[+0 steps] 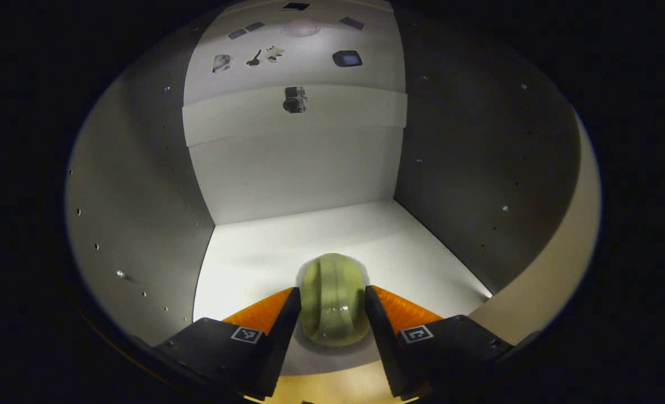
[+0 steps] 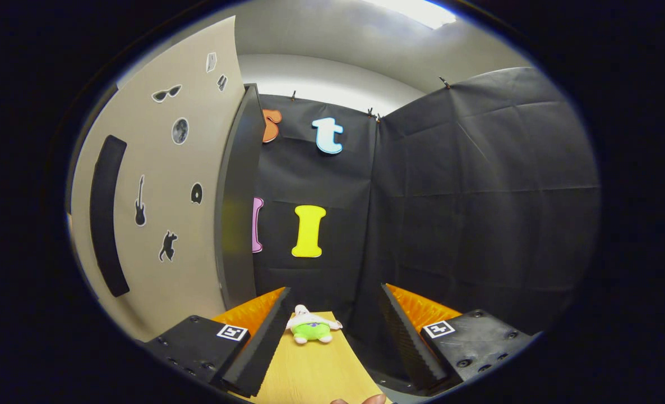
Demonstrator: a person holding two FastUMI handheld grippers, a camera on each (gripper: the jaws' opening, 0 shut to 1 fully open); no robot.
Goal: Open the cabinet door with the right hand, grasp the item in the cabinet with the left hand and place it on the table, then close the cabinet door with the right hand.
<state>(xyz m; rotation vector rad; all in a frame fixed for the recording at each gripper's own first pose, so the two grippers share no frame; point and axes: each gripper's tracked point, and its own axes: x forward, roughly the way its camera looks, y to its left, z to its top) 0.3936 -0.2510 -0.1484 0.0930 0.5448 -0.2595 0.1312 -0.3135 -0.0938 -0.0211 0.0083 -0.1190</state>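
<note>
- Cabinet door (image 2: 158, 202) stands open; first step looks done.
- Left gripper (image 1: 332, 306) reaches inside the cabinet (image 1: 142, 224), fingers narrowed around a rounded green item (image 1: 332, 303) on the cabinet floor; they seem to press both sides, though contact is hard to confirm.
- Right gripper (image 2: 335, 331) spread wide, holding nothing, over the table (image 2: 315, 370) near a small plush toy (image 2: 312, 326).
- Left to do: lift out, place, close door.

Between the fingers, a pale green glossy item (image 1: 332, 300) lies on the cabinet's white floor (image 1: 265, 252); grey side walls (image 1: 142, 224).
</note>
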